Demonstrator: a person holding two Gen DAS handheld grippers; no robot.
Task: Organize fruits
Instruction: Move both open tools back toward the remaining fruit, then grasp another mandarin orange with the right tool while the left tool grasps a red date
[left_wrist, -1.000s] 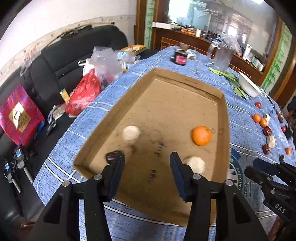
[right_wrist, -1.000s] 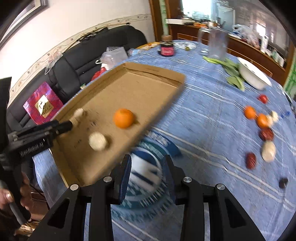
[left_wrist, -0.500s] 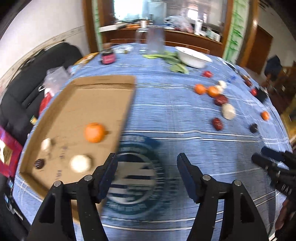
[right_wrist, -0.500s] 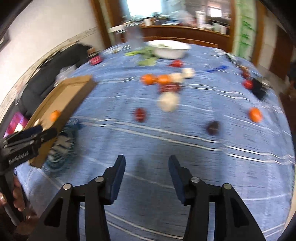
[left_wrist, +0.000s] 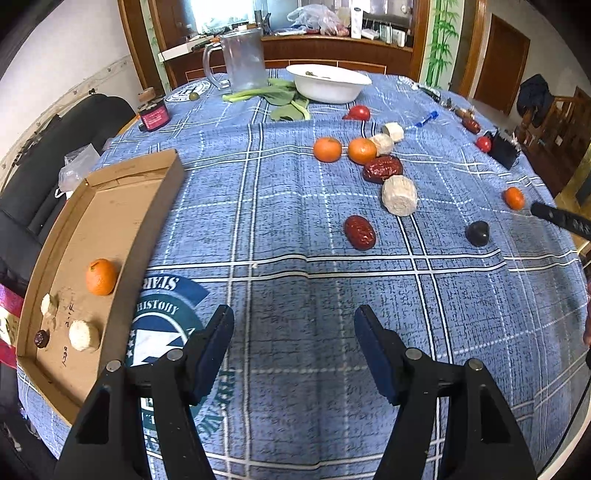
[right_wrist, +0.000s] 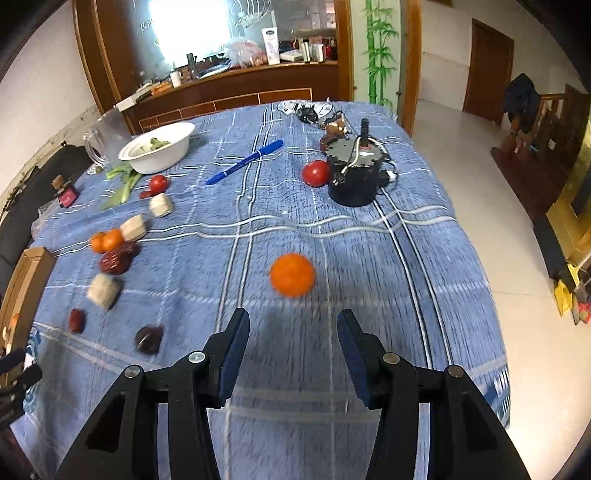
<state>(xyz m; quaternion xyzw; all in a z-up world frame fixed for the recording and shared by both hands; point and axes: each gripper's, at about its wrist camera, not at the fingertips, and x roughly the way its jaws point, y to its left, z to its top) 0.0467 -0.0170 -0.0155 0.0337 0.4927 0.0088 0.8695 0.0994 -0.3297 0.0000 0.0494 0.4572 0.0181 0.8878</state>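
Now the lone orange sits dead ahead of my right fingers, and that line-up is what the next move turns on.

My right gripper (right_wrist: 291, 354) stands with its fingers parted and nothing between them; they have just been opening. The lone orange (right_wrist: 292, 274) lies on the blue-checked surface (right_wrist: 369, 229) just beyond the fingertips, centred on the gap, so I judge a straight push forward and down should bracket it. It is round, so no axis to match. My left gripper (left_wrist: 293, 354), fingers also parted and empty after opening, hovers over bare cloth near the cardboard tray (left_wrist: 110, 206), which lies to its left; the red date (left_wrist: 360, 232) is the fruit nearest it, further out and slightly right. The right hand is plainly nearer the orange.
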